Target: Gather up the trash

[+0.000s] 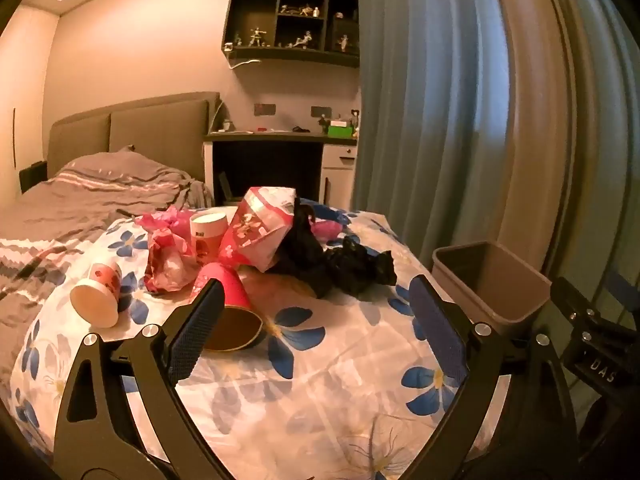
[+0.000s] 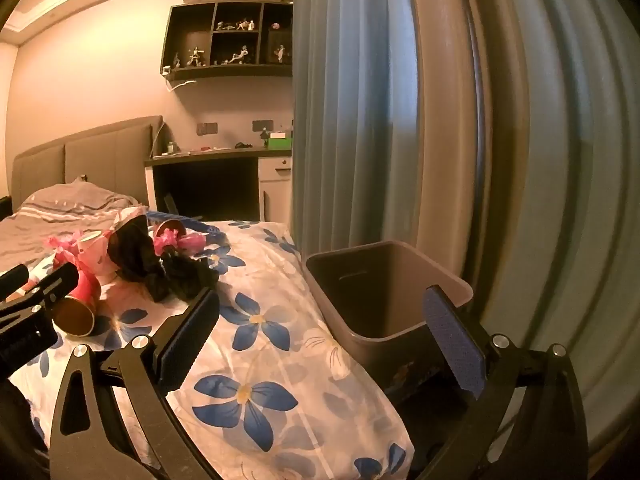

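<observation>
Both grippers, left gripper [image 1: 316,316] and right gripper [image 2: 328,332], are hovering wide open and empty; litter [image 1: 256,236] is lying mid-quilt [image 1: 320,392], bin [image 2: 384,280] is waiting beside the bed's edge.

Blue curtains [image 2: 352,100], grey headboard [image 1: 132,132] (warm light).

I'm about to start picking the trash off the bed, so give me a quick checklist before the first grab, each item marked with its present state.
1. Left gripper open with nothing between the fingers: ok.
2. Right gripper open with nothing between the fingers: ok.
3. Bin upright beside the bed, mouth unobstructed: ok.
4. Bin has room: ok, no trash shows inside it.
5. Nearest piece reachable: ok, the pink cup lies on its side just past the left gripper's fingertips.
6. Black plastic bag free of the pile: cannot tell, it touches the pink-and-white packet.
</observation>
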Demonstrator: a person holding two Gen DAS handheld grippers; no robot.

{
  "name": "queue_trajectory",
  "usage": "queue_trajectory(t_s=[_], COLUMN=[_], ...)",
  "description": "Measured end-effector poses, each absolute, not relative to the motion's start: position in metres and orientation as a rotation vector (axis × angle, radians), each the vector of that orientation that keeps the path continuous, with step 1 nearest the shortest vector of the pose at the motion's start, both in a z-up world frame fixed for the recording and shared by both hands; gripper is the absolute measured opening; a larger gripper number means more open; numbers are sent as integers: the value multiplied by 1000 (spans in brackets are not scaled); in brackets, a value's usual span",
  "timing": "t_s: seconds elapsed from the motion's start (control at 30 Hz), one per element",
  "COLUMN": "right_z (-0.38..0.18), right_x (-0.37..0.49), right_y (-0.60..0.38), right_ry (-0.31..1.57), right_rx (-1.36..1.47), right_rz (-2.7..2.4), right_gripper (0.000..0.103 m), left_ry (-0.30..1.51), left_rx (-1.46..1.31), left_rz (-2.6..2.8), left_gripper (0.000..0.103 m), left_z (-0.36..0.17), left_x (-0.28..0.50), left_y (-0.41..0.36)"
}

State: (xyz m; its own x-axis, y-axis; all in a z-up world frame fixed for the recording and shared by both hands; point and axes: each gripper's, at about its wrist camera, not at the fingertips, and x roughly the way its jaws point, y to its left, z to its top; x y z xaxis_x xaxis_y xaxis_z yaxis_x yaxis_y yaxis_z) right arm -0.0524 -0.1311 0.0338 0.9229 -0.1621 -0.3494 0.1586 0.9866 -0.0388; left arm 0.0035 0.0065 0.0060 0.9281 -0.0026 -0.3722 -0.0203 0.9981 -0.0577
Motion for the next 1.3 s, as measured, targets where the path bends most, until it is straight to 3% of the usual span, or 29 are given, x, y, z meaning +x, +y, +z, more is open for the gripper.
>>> queue_trajectory(t_s=[1.3], right_z=[34], right_x=[-52], right_y=[-129], right_ry=[345], right_rx=[-3], right_rz=[-162], right_gripper=[98], left_ry=[355], left_rx=[-81], left_rz=[4], left_gripper=[92], left_z=[9], left_x=[-8], left_y=[13])
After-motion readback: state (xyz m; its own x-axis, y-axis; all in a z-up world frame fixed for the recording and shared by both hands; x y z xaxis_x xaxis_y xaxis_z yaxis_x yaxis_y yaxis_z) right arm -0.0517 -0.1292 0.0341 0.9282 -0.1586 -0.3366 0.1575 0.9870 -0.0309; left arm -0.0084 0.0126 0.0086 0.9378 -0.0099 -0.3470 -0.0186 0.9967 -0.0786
